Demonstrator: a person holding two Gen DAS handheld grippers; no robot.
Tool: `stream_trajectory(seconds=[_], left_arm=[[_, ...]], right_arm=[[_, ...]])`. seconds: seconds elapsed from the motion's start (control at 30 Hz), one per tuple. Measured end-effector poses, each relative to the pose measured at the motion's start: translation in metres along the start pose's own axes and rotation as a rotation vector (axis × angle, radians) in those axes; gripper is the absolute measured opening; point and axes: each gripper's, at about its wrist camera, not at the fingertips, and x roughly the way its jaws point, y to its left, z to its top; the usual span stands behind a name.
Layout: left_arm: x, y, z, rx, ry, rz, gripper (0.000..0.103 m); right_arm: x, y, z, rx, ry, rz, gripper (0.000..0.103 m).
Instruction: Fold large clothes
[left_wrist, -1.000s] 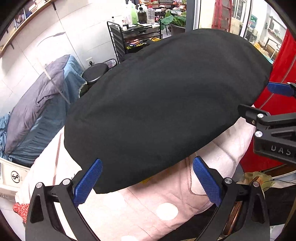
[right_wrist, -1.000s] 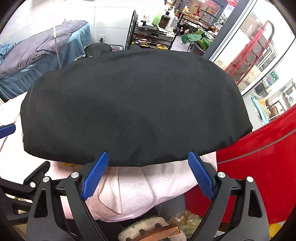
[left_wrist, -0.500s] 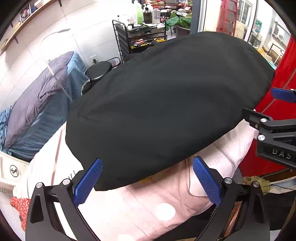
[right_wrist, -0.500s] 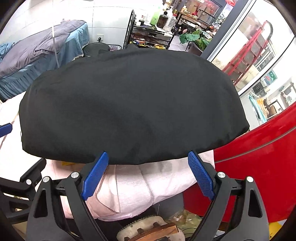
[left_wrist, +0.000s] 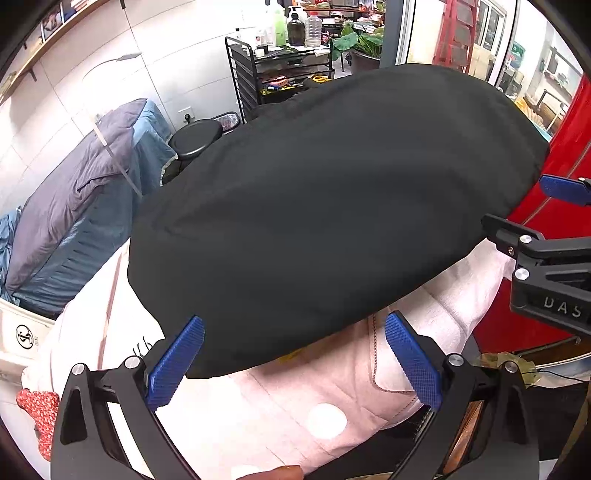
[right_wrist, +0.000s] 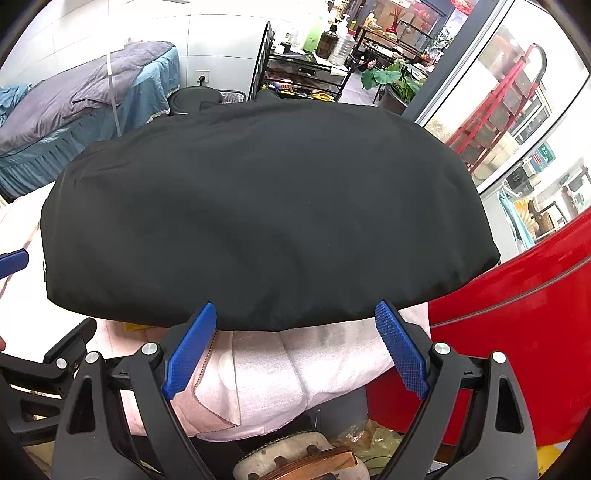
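A large black garment (left_wrist: 332, 206) lies folded and flat on a pink padded cloth (left_wrist: 280, 402) that covers the work surface. It fills the middle of the right wrist view (right_wrist: 266, 221) too. My left gripper (left_wrist: 293, 360) is open and empty, its blue pads just at the garment's near edge. My right gripper (right_wrist: 295, 350) is open and empty, also at the near edge. The right gripper shows at the right edge of the left wrist view (left_wrist: 554, 254).
A bed with grey and blue covers (left_wrist: 74, 206) stands at the left. A black stool (left_wrist: 195, 136) and a black wire shelf with bottles (left_wrist: 280, 70) stand behind. A red panel (right_wrist: 517, 350) rises at the right. A brush with a wooden handle (right_wrist: 306, 458) lies below.
Both grippers have drifted back slightly from the garment; the garment lies still and both stay open.
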Motion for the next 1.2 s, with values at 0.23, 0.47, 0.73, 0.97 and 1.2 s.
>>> stream_trajectory(seconds=[0.23, 0.47, 0.73, 0.97, 1.2], left_arm=[[0.0012, 0.001, 0.0007, -0.002, 0.004, -0.008, 0.097], [0.0031, 0.0012, 0.0014, -0.007, 0.009, -0.011, 0.097], [0.0044, 0.0031, 0.0025, -0.016, 0.011, -0.013, 0.097], [0.0061, 0.0066, 0.0037, -0.03, 0.017, -0.016, 0.097], [0.0015, 0.0072, 0.001, -0.03, -0.026, 0.001, 0.097]], right_arm=[[0.0013, 0.0013, 0.0024, -0.008, 0.004, 0.004, 0.087], [0.0037, 0.0019, 0.0046, -0.013, 0.012, 0.004, 0.087], [0.0055, 0.0048, 0.0053, -0.023, 0.012, 0.006, 0.087], [0.0061, 0.0059, 0.0062, -0.027, 0.016, 0.003, 0.087], [0.0071, 0.0053, 0.0065, -0.026, 0.022, -0.001, 0.087]])
